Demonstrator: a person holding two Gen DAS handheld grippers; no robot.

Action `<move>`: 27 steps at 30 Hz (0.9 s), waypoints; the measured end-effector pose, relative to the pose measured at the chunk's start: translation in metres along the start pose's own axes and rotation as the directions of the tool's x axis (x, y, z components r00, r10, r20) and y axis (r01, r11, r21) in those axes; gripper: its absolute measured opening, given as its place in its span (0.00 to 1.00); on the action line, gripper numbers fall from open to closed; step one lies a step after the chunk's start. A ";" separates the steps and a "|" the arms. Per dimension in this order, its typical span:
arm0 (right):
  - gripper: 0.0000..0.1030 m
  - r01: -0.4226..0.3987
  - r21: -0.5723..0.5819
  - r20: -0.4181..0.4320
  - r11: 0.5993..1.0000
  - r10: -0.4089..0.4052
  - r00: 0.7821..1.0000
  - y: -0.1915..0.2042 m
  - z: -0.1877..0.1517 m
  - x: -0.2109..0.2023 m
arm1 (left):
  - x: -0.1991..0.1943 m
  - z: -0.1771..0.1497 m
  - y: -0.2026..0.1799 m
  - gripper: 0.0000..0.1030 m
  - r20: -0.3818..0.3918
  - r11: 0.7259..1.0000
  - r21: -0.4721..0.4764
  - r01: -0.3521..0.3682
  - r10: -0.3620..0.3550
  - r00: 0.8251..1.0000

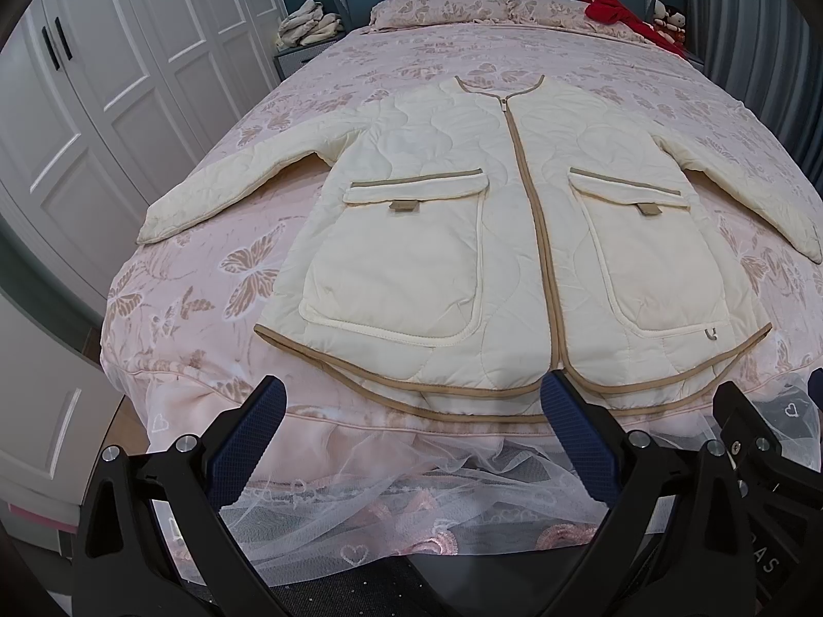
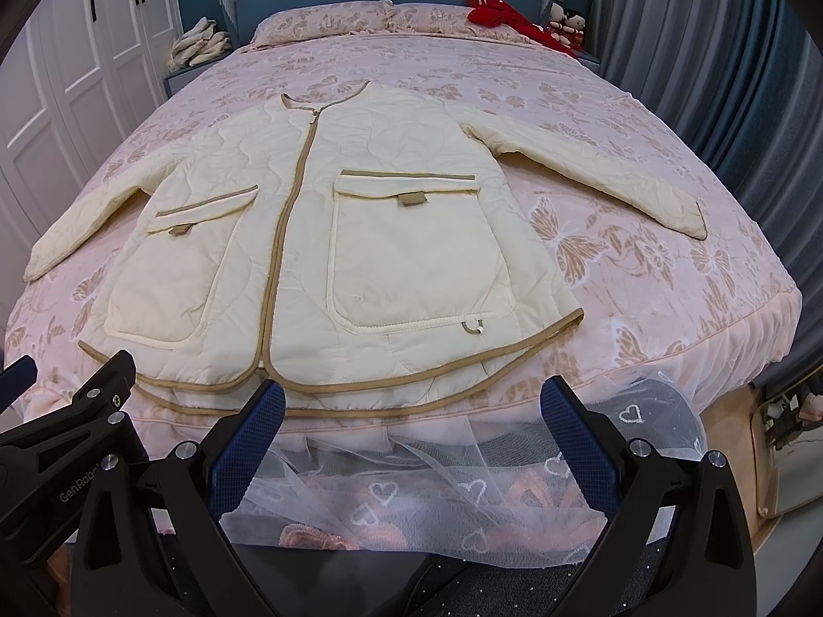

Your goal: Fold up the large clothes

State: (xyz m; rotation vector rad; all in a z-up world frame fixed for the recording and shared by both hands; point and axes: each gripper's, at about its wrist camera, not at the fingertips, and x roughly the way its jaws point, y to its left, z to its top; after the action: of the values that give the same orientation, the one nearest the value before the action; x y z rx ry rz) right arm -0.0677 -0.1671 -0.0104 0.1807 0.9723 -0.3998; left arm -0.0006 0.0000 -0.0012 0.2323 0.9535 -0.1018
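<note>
- The left gripper [image 1: 411,401] hovers at the near edge of the bed, its blue-padded fingers [image 1: 571,421] spread wide and holding nothing.
- The right gripper [image 2: 411,401] hovers just beside it, fingers [image 2: 257,421] likewise spread and empty.
- Below both hangs a sheer white lace bed skirt with heart motifs [image 2: 463,483].
- Just beyond the fingertips lies the cream quilted jacket with tan trim [image 1: 504,236], flat and zipped, front up, hem nearest, sleeves spread left and right.
- It rests on the pink butterfly-print bedspread [image 1: 360,82].
- Far right, a red garment [image 1: 617,13] lies by the pillows; white wardrobe doors [image 1: 118,61] stand left.
</note>
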 end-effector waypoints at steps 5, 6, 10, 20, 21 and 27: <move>0.95 -0.001 0.000 0.000 1.000 0.001 1.000 0.000 0.000 0.000 | 0.000 0.000 0.000 0.94 -0.001 1.000 0.000 0.000 0.000 1.000; 0.95 -0.002 0.001 -0.001 1.000 0.002 1.000 0.000 0.000 0.000 | 0.000 0.000 0.000 0.94 -0.001 1.000 0.000 0.000 0.000 1.000; 0.95 -0.007 0.003 -0.008 1.000 0.007 1.000 0.001 -0.002 0.004 | 0.003 -0.001 0.001 0.93 -0.011 1.000 -0.003 0.007 -0.007 1.000; 0.95 -0.088 0.091 0.026 0.992 0.086 0.996 -0.053 0.028 0.036 | 0.013 0.012 0.002 0.93 0.026 0.999 0.003 0.037 -0.037 0.999; 0.95 -0.083 0.122 0.031 0.989 0.079 0.996 -0.068 0.036 0.043 | 0.014 0.015 0.003 0.93 0.030 0.999 -0.008 0.044 -0.044 0.999; 0.95 0.031 0.375 0.057 0.927 -0.057 0.997 -0.210 0.087 0.093 | 0.028 0.032 0.015 0.93 0.058 0.989 -0.094 0.116 -0.111 0.992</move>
State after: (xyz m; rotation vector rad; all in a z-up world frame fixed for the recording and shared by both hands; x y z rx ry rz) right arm -0.0410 -0.4102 -0.0336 0.4896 0.8277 -0.6287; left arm 0.0440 0.0069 -0.0041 0.0851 0.9169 -0.1645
